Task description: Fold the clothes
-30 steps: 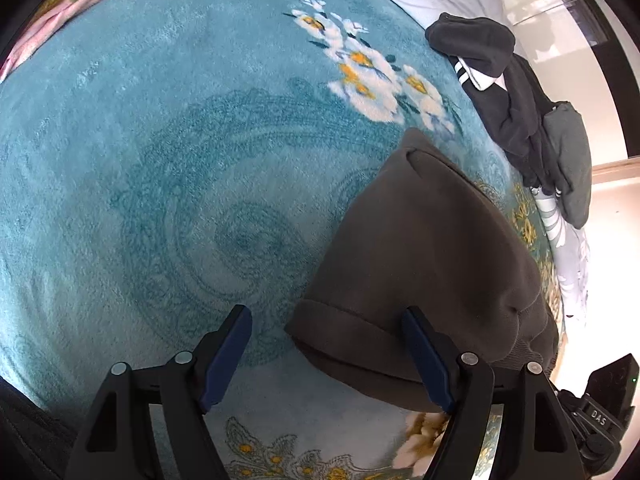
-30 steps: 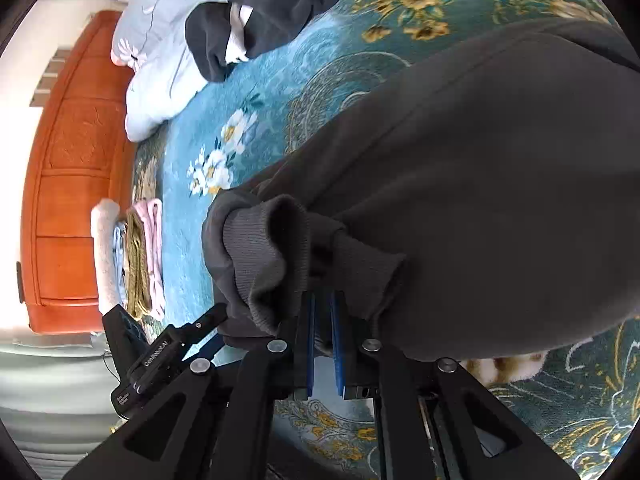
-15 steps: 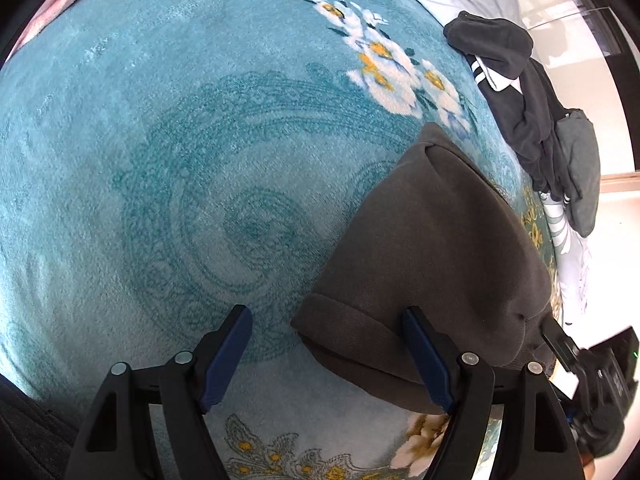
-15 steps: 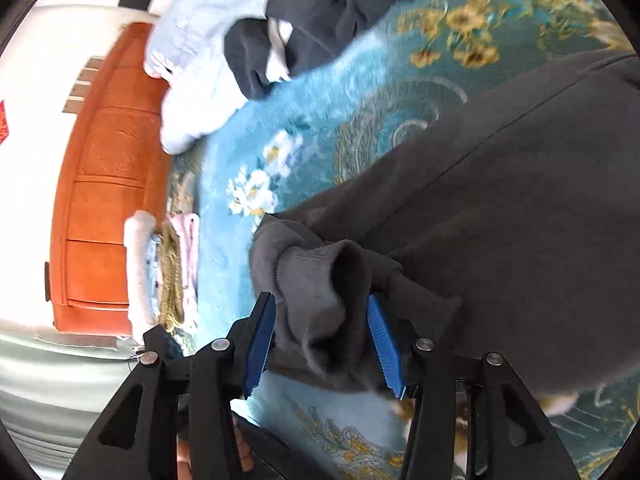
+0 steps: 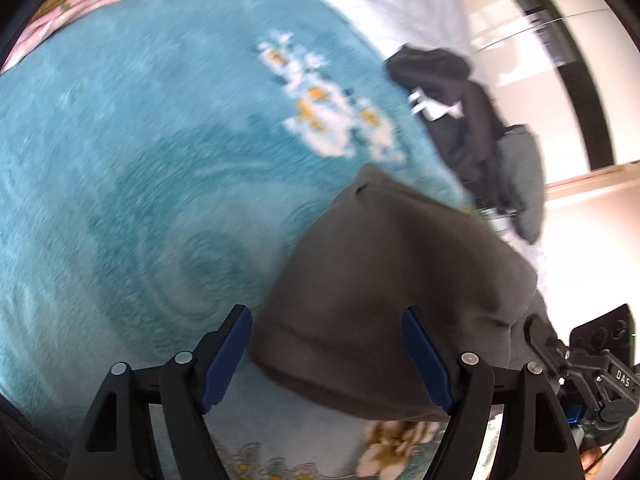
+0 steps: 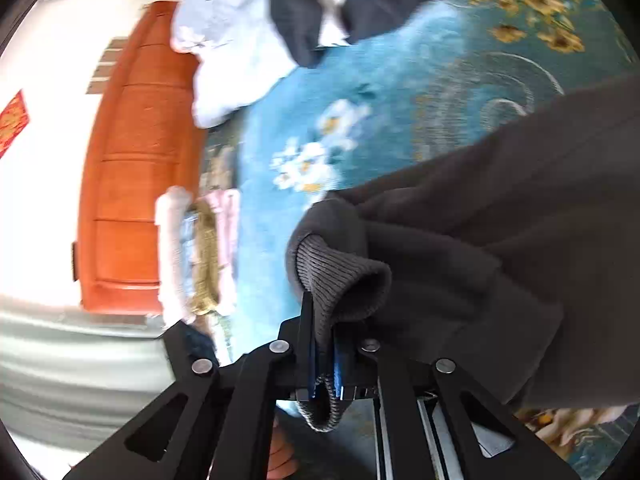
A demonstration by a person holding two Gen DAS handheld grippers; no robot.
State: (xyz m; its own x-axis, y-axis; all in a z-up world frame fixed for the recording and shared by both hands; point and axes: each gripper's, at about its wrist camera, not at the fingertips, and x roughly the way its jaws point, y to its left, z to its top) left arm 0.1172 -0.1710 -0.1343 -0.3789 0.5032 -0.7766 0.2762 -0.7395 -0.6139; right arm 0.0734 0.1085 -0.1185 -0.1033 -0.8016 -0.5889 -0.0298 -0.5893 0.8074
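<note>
- Right tongs [image 6: 324, 364] are clamping together on the ribbed cuff [image 6: 340, 276] of the grey sweatshirt [image 6: 520, 240]; knit fabric is bunching between the blue pads and poking out below them.
- Left tongs [image 5: 326, 360] are standing wide apart, nothing pinched; the sweatshirt's folded edge [image 5: 360, 320] is lying between the two fingers, and whether the pads are touching it can't be told.
- Grey sweatshirt is lying on the teal floral blanket [image 5: 140, 160] covering the bed, its bulk spreading rightward in the right wrist view.
- Dark clothes pile [image 5: 460, 120] with a white patch is sitting farther back on the blanket, well apart from the sweatshirt.
- White pillow [image 6: 236, 48] is lying next to that pile, by the orange wooden headboard [image 6: 140, 160].
- Folded stack of pink and yellowish items [image 6: 212, 256] is sitting at the blanket's edge near the headboard.
- Both views are showing motion blur.
</note>
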